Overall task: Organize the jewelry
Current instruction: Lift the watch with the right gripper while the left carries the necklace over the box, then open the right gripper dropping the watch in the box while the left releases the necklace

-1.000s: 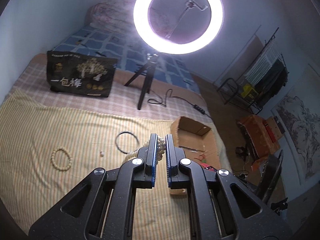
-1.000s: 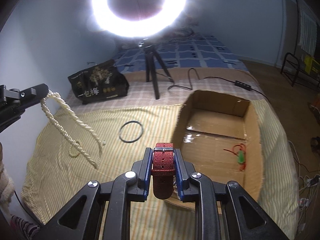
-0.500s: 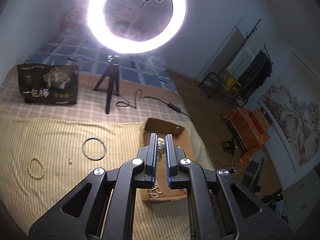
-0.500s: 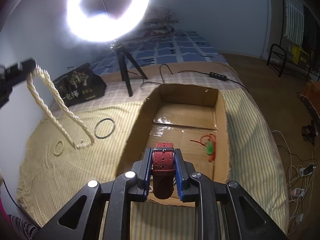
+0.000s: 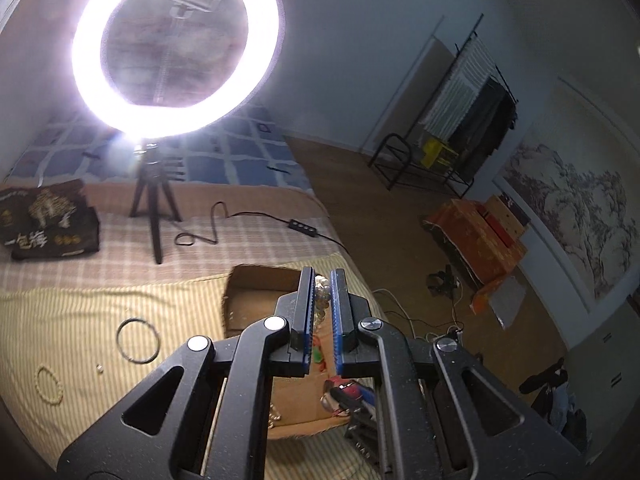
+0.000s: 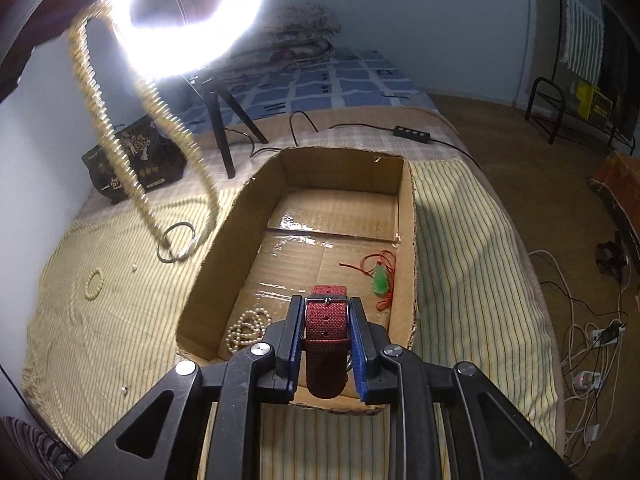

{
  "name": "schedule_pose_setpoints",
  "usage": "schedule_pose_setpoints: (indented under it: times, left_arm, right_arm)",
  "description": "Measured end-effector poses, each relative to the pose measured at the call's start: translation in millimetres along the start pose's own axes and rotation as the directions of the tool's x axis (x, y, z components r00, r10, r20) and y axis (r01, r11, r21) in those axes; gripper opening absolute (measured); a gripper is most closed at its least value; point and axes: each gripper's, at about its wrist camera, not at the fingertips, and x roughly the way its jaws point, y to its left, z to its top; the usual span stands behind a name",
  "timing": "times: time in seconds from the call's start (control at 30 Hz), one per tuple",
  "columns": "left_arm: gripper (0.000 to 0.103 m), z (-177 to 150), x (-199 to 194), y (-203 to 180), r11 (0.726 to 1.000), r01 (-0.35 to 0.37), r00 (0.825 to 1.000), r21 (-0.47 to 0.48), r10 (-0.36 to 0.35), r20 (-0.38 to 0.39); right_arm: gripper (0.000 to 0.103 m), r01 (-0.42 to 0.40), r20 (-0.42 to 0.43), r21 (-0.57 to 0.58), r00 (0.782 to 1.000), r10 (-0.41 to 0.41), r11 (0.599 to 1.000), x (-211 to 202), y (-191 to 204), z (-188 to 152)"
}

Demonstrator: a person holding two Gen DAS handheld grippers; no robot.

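A bed (image 6: 472,240) under a striped yellow sheet carries an open cardboard box (image 6: 406,200) beside a glaring ring light (image 5: 176,44). The right gripper (image 6: 326,336) pinches a red woven watch strap (image 6: 325,322) near its buckle, low over the box; it looks light and floppy. The left gripper (image 5: 321,312), nearly closed, holds a long beaded necklace (image 6: 108,128) dangling limp beside the box; it will likely swing and pool.
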Motion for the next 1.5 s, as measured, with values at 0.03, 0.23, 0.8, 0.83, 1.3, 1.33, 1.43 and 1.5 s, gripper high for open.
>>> schedule_pose_setpoints:
  times: [0.03,0.23,0.8,0.83,1.3,1.33,1.43,1.5]
  left_arm:
    - [0.006,0.4,4.9,-3.5,1.0,0.004,1.0,0.005,-0.004,-0.005]
    - [0.005,2.7,37.9,-14.7,1.0,-0.007,0.999,0.016,0.007,-0.038]
    - [0.005,-19.0,110.8,4.3,0.996,-0.089,0.986,0.014,0.09,-0.141]
    - [0.005,-20.5,113.1,6.0,0.995,-0.096,0.985,0.015,0.097,-0.145]
    - [0.006,-34.0,125.7,18.7,0.992,-0.124,0.974,0.026,0.126,-0.188]
    - [0.006,-34.2,124.4,19.4,0.992,-0.127,0.974,0.028,0.13,-0.187]
    - [0.006,-34.6,118.7,22.1,0.989,-0.139,0.974,0.039,0.144,-0.177]
    - [0.006,-34.0,115.3,25.9,0.989,-0.147,0.973,0.035,0.151,-0.173]
  right_arm:
    - [0.02,-0.001,-0.001,0.001,1.0,0.001,1.0,1.6,-1.7,0.4]
    - [0.02,-0.013,-0.007,0.008,1.0,0.013,1.0,5.5,-6.2,-0.6]
    - [0.02,-0.034,-0.05,0.03,0.998,0.035,0.999,25.7,-10.2,-9.0]
    - [0.02,-0.032,-0.052,0.029,0.998,0.034,0.999,27.0,-9.9,-9.0]
    - [0.046,-0.03,-0.071,0.02,0.997,0.031,0.999,33.9,-8.3,-11.8]
    - [0.051,-0.026,-0.066,0.015,0.997,0.027,1.0,32.7,-7.0,-11.8]
    - [0.057,-0.02,-0.051,0.007,0.998,0.021,1.0,29.5,-3.6,-11.6]
    - [0.057,-0.02,-0.048,0.005,0.999,0.02,1.0,28.1,-2.1,-11.0]
